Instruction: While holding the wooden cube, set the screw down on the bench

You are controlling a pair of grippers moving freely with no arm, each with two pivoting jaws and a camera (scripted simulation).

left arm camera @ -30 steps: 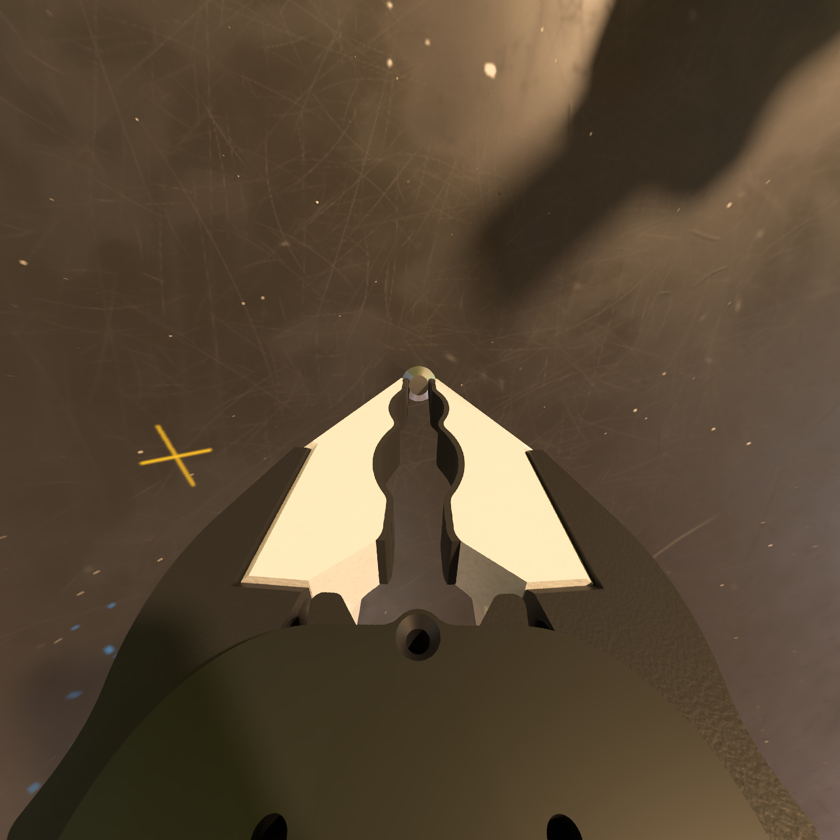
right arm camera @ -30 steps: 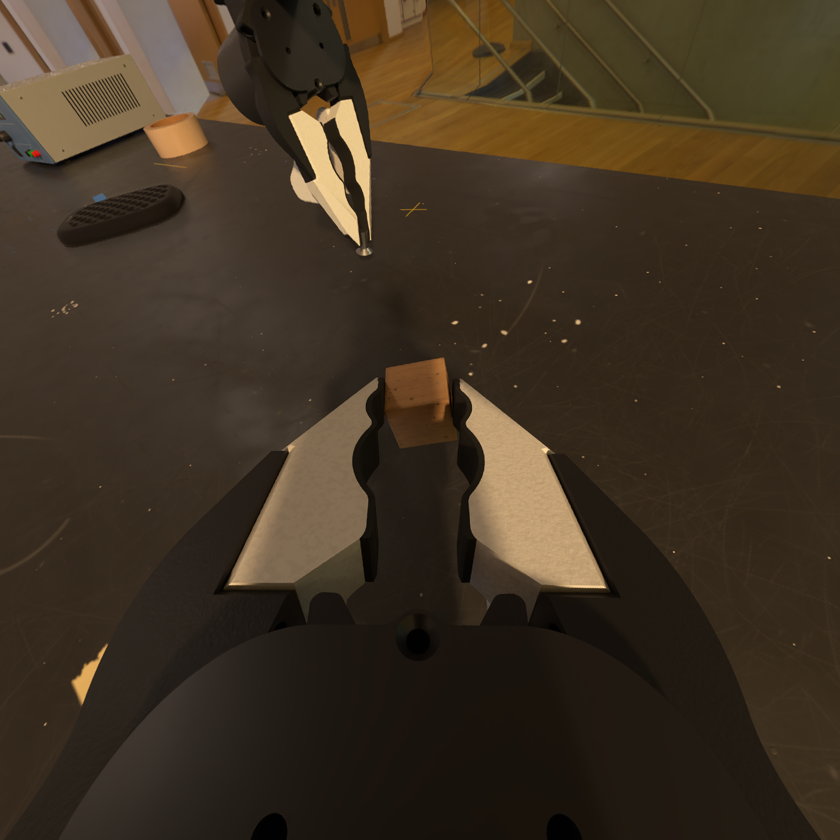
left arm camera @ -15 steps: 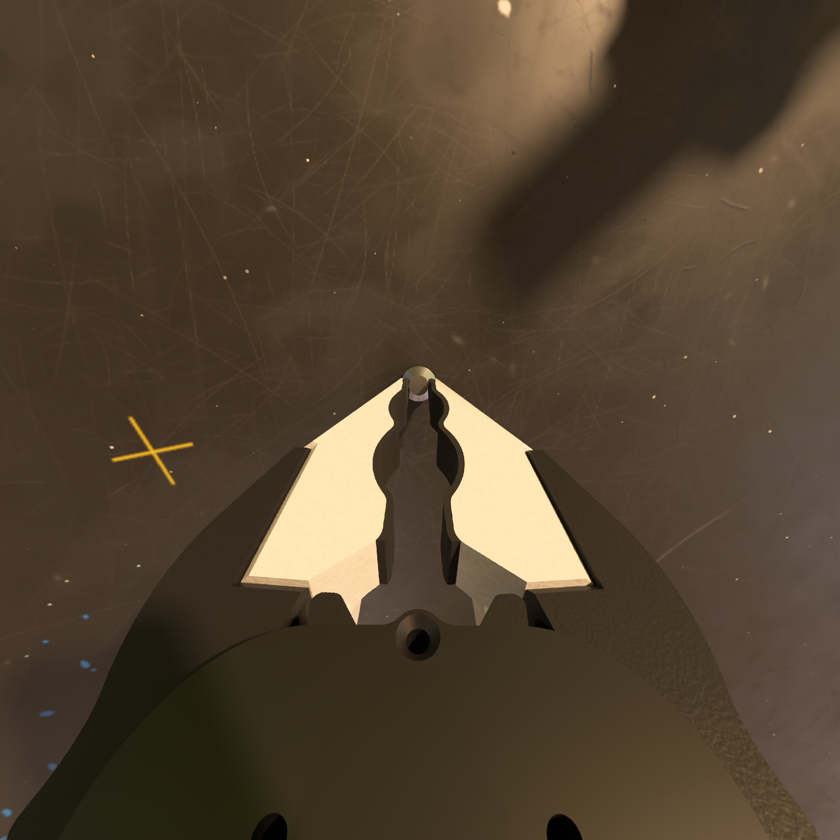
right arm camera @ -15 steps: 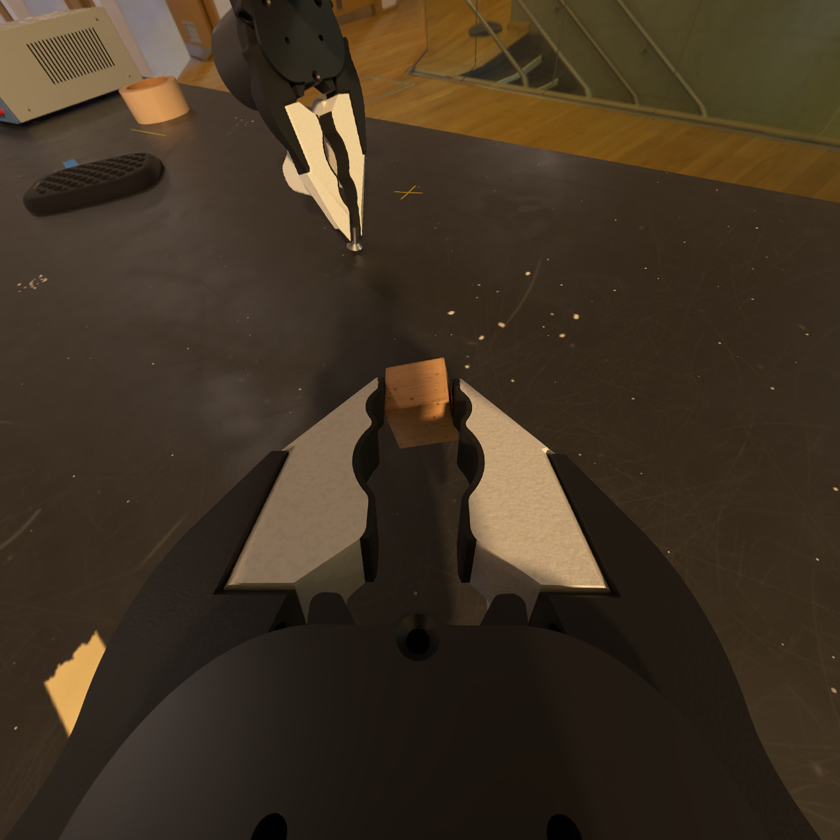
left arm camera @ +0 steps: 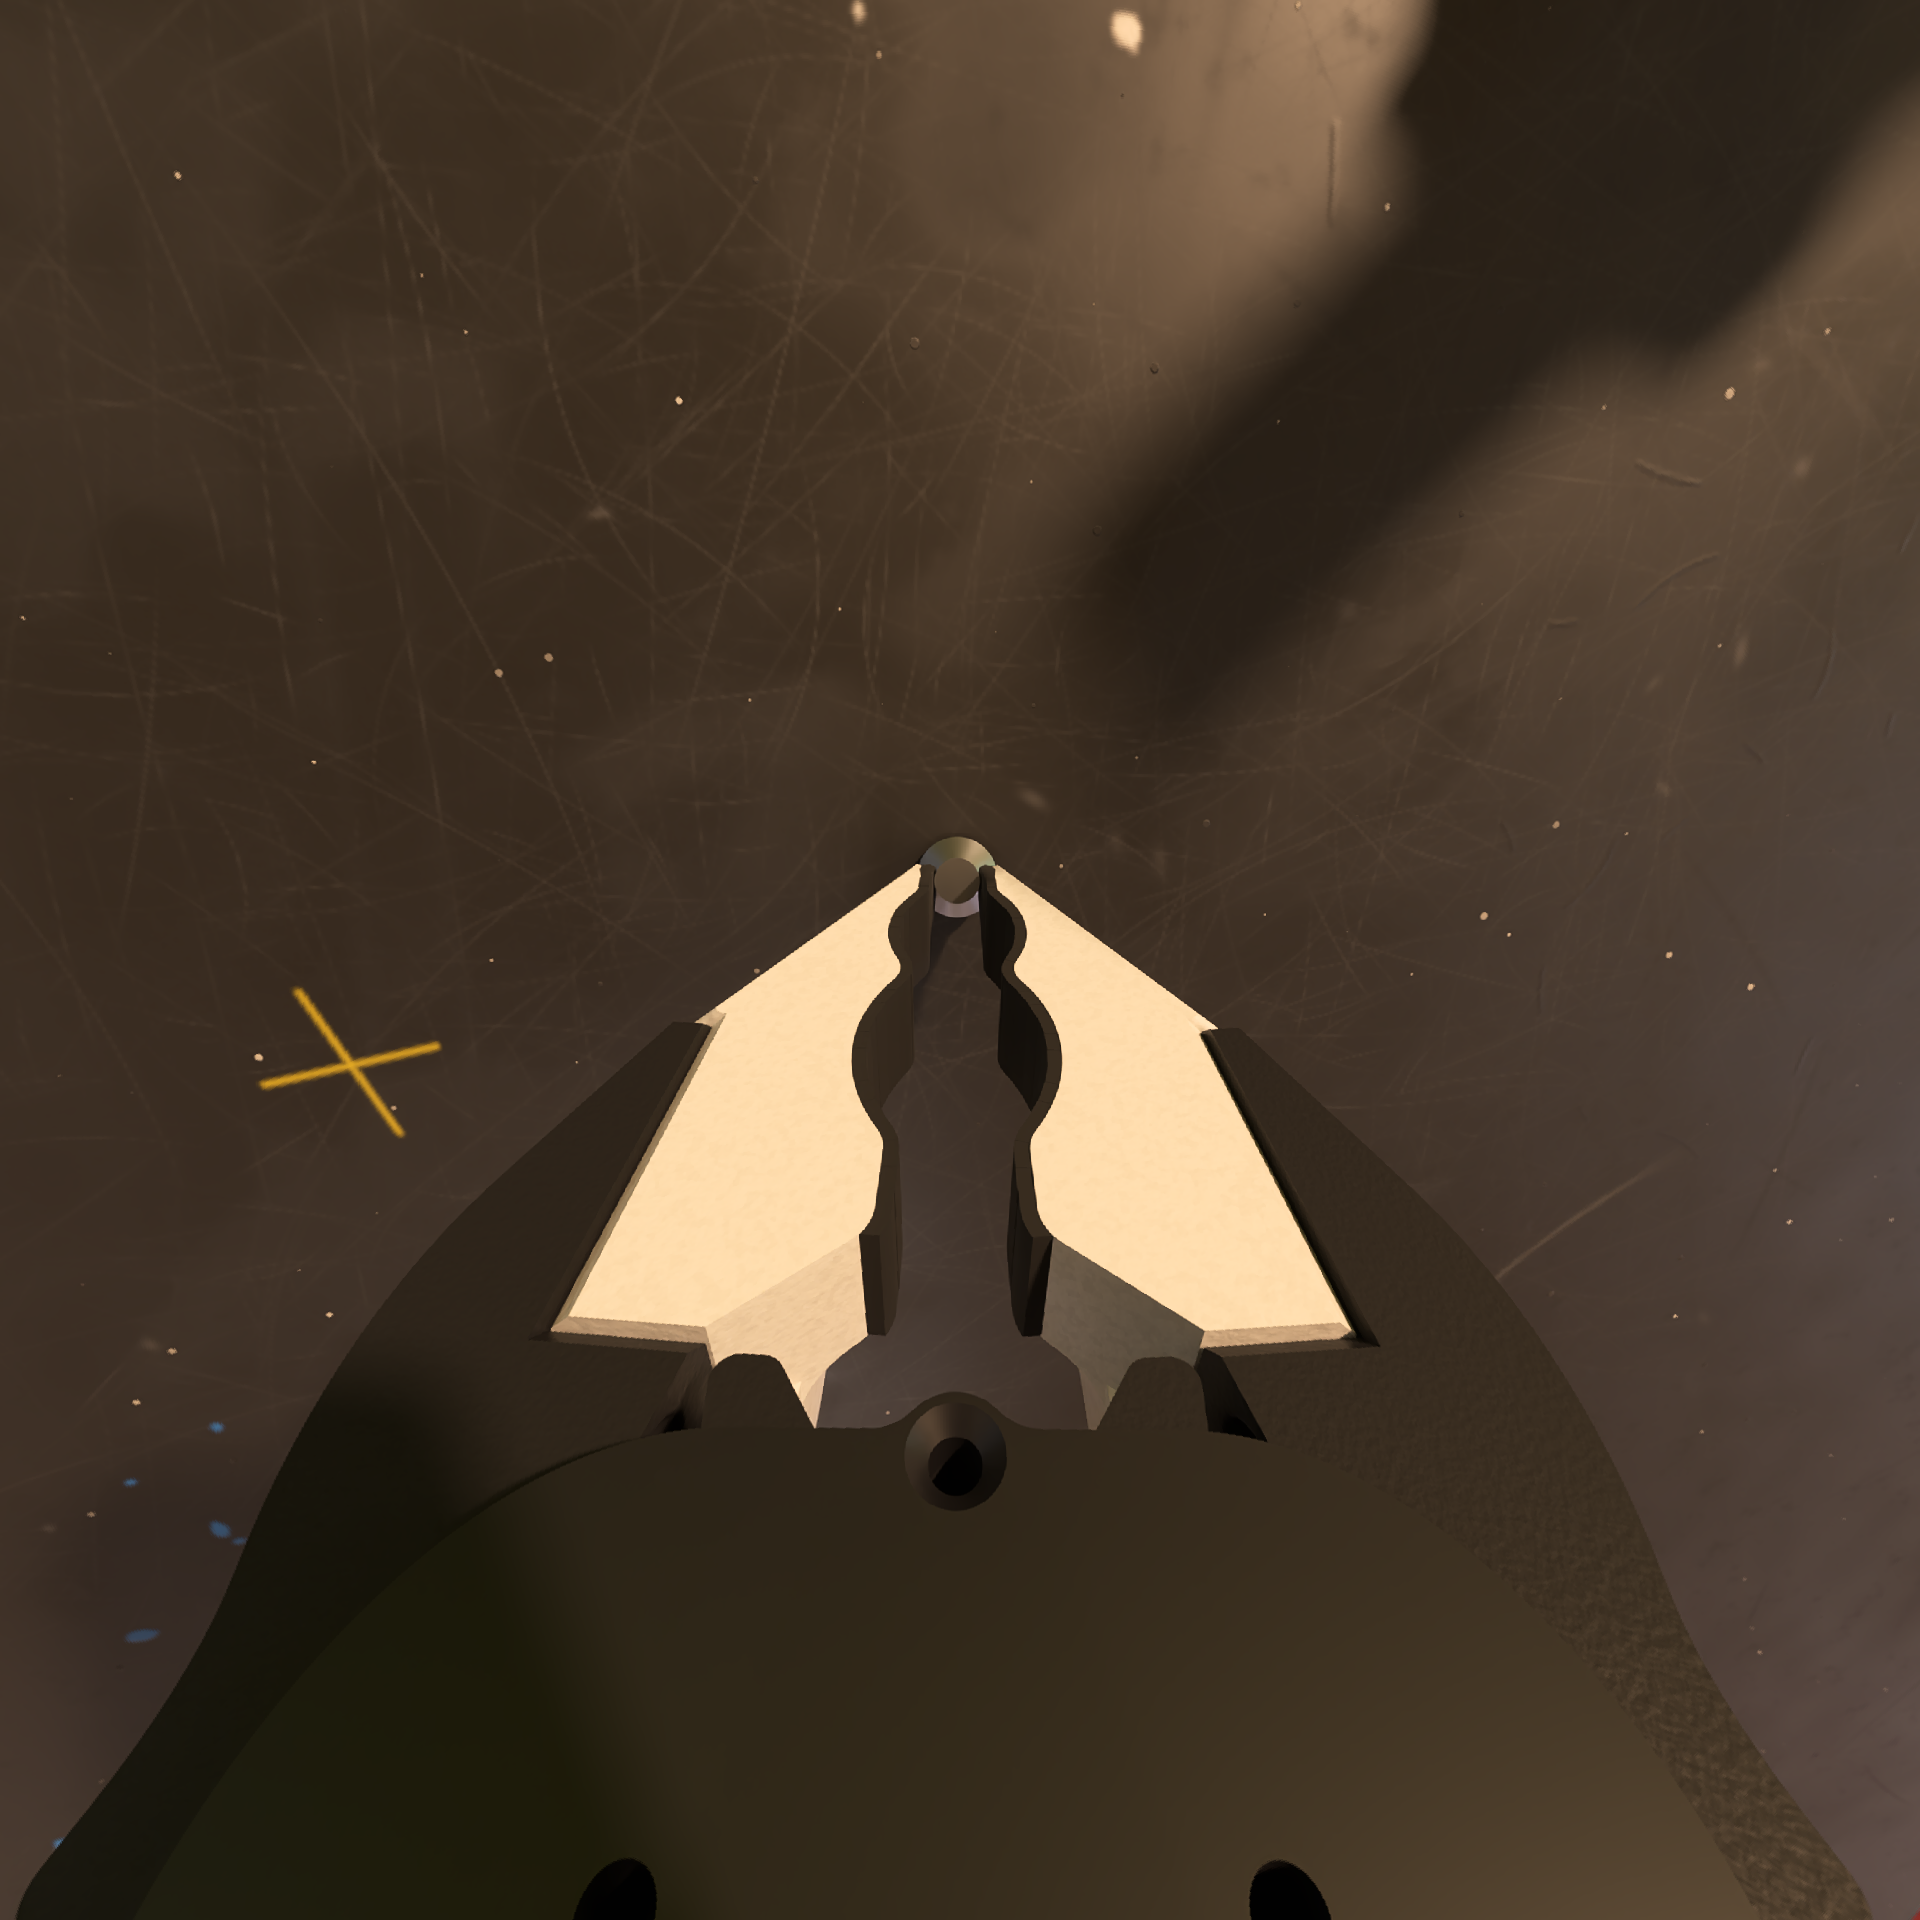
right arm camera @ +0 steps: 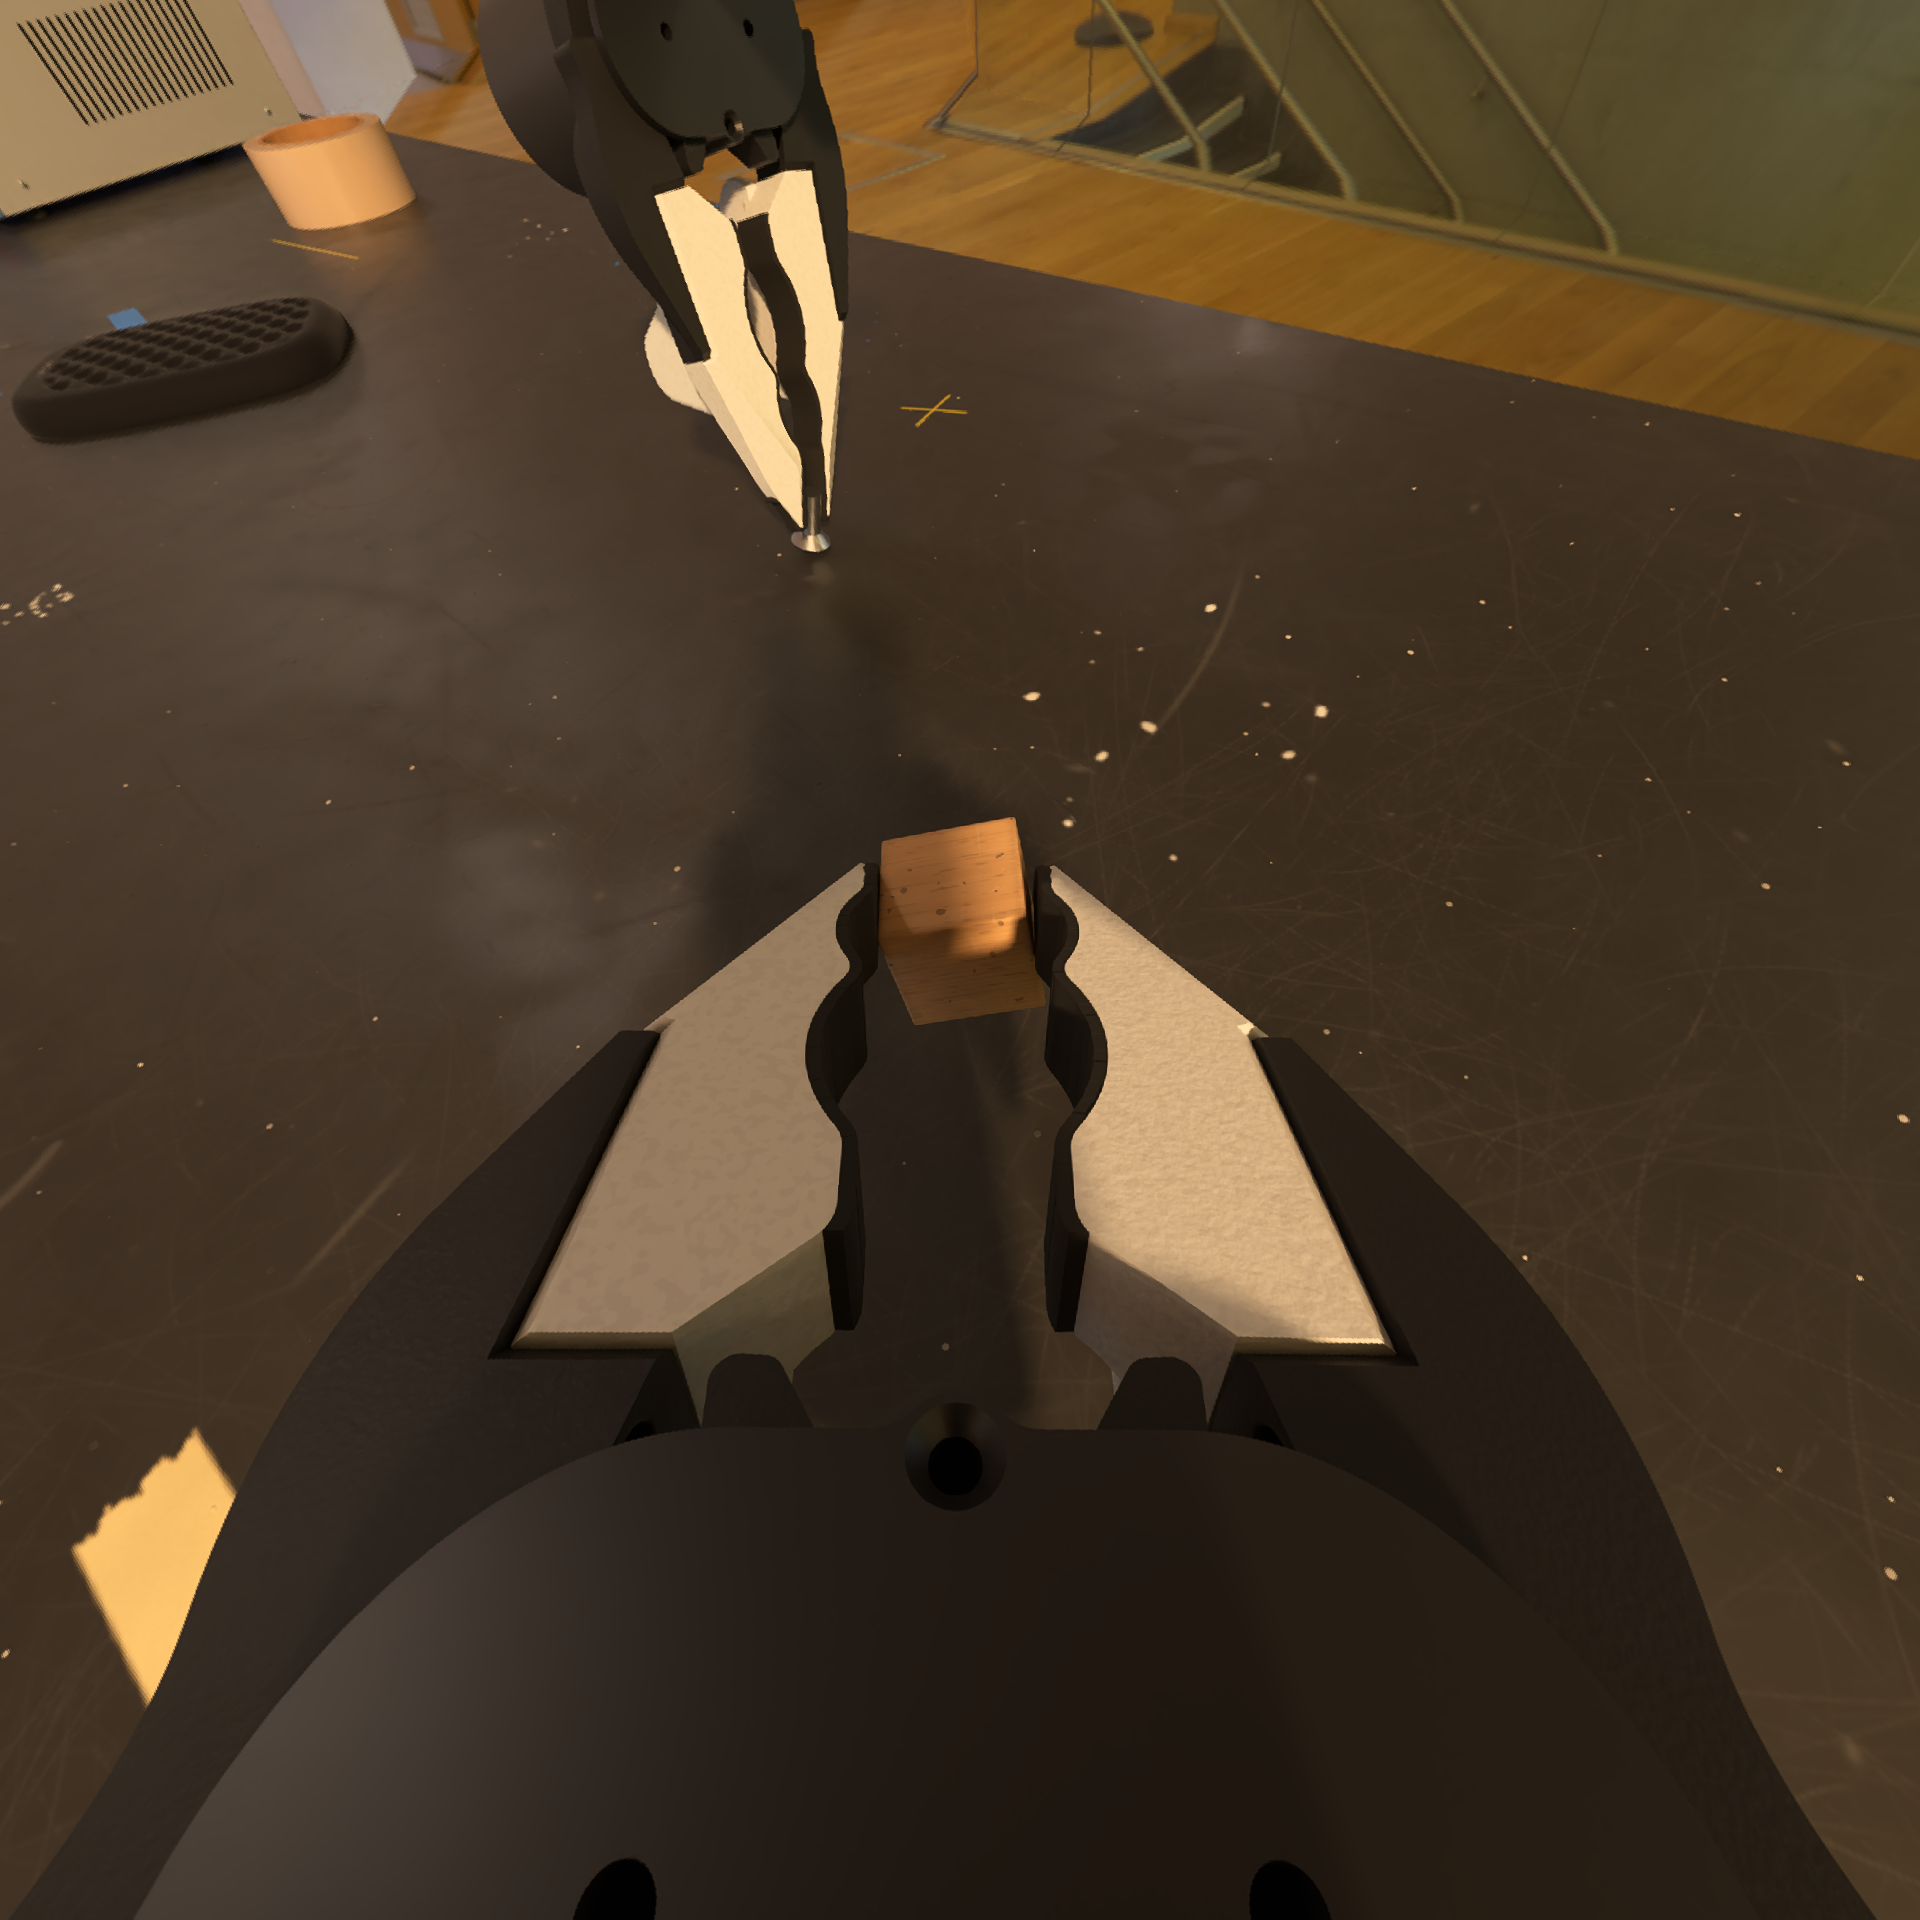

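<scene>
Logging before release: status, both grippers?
Left gripper shut on small silver metal screw, head at dark scratched bench. Right gripper shut on light-brown wooden cube. Nothing in the way.

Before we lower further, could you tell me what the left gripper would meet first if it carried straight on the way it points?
The left gripper points steeply down at the bench. The head of the screw it holds would probably touch bare bench first; it already looks almost in contact.
</scene>
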